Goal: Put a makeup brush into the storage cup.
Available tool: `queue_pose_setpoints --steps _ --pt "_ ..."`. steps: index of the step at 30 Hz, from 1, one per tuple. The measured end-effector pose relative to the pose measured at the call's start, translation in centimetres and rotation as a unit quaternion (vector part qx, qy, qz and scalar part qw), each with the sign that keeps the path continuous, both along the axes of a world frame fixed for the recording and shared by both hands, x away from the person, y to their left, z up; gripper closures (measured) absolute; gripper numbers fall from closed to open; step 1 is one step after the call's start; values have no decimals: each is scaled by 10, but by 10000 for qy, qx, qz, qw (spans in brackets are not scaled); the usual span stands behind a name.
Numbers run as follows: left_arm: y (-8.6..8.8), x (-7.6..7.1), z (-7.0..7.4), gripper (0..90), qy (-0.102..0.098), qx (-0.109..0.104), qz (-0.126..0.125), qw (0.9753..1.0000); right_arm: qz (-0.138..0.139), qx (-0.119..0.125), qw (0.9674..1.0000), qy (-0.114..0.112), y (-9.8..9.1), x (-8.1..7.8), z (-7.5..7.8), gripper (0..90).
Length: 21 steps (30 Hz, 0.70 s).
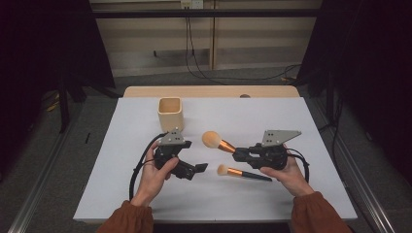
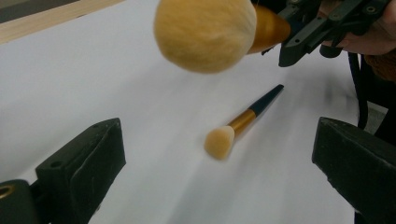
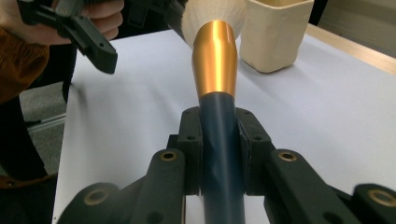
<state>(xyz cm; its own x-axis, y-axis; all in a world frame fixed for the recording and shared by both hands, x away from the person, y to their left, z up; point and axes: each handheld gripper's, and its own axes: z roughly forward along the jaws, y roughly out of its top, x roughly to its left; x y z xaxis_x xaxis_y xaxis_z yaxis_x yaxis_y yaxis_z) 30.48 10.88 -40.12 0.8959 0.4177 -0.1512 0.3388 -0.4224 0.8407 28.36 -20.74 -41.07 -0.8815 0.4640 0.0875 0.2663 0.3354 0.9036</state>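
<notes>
Over the counter [image 1: 145,194], the right hand-held gripper [image 1: 239,153] is clamping the big brush [image 1: 217,141] while the left hand-held gripper [image 1: 200,168] is gaping empty.

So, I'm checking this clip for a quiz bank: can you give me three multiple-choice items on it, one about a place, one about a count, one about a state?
1. Where does the beige square-mouthed cup stand?
A. on the far left part of the white table
B. at the near right corner
C. on the floor

2. How many makeup brushes are there?
A. one
B. two
C. four

3. What is the right tool doing?
A. hanging open
B. lying on the table
C. clamping a brush handle

Answers:
1 A, the high view has it beyond the left tool.
2 B, the large fluffy brush with copper ferrule and dark blue handle and the small flat-topped brush lying on the table.
3 C, the right gripper view shows its jaws pressed on the dark blue handle.
</notes>
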Motion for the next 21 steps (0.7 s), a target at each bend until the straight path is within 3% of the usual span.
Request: queue_pose_setpoints --steps 6,15,21 --pt "-4 -1 -4 26 -127 -89 7 9999 56 97 9999 -55 -1 -3 -3 746" --pt "-7 -3 -8 26 -225 -268 13 9994 77 427 9988 -214 0 -7 -4 746" --pt "-7 -4 -12 36 -364 -639 45 9973 119 589 9979 -256 0 -8 -6 746"
